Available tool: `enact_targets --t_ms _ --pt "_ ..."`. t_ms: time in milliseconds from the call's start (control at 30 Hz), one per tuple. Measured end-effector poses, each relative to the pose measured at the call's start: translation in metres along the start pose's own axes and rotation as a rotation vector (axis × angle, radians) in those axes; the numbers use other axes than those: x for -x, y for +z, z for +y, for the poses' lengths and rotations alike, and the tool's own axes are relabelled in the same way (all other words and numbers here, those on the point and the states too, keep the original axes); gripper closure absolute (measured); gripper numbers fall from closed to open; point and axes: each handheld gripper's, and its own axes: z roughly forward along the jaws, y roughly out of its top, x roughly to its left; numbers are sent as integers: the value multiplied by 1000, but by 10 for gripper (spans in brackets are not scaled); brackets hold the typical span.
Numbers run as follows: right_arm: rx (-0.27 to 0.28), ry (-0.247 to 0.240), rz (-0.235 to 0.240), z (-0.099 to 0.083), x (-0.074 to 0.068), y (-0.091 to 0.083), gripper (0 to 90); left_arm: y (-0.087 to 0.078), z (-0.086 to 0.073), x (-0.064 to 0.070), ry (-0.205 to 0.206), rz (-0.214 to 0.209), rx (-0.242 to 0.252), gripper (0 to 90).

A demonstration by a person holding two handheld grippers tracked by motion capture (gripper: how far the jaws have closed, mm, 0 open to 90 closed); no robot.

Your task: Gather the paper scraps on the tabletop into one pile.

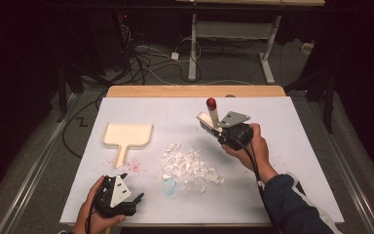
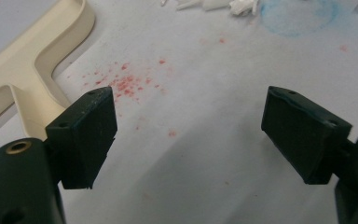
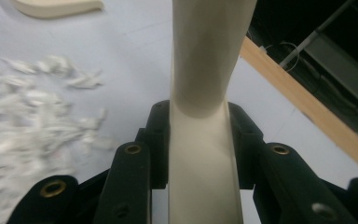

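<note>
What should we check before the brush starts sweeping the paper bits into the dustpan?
1. Right gripper shut on the cream plastic brush with the red-tipped handle: ok.
2. Left gripper open, holding nothing: ok.
3. Cream plastic dustpan held steady: not ok, it lies loose, left gripper apart from it.
4. Pile of white paper scraps between brush and dustpan: ok.
5. Brush bristles down on the white tabletop: cannot tell.
</note>
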Motion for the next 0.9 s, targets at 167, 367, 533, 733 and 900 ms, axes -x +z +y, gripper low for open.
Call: enact_targets --t_ms 167,367,533,733,900 --pt "-49 -25 -76 -2 2 48 678 2 -2 2 0 -4 -23 171" --pt "9 -36 -11 9 -16 72 677 2 -4 1 -14 -6 -16 176" --pt "99 -77 132 23 -38 77 677 0 -5 2 -13 -7 -17 175" --pt "156 -212 309 25 -65 69 674 -2 -5 -1 -17 0 12 175" --pt "170 -267 416 16 -68 50 675 -5 -4 0 -21 0 15 174"
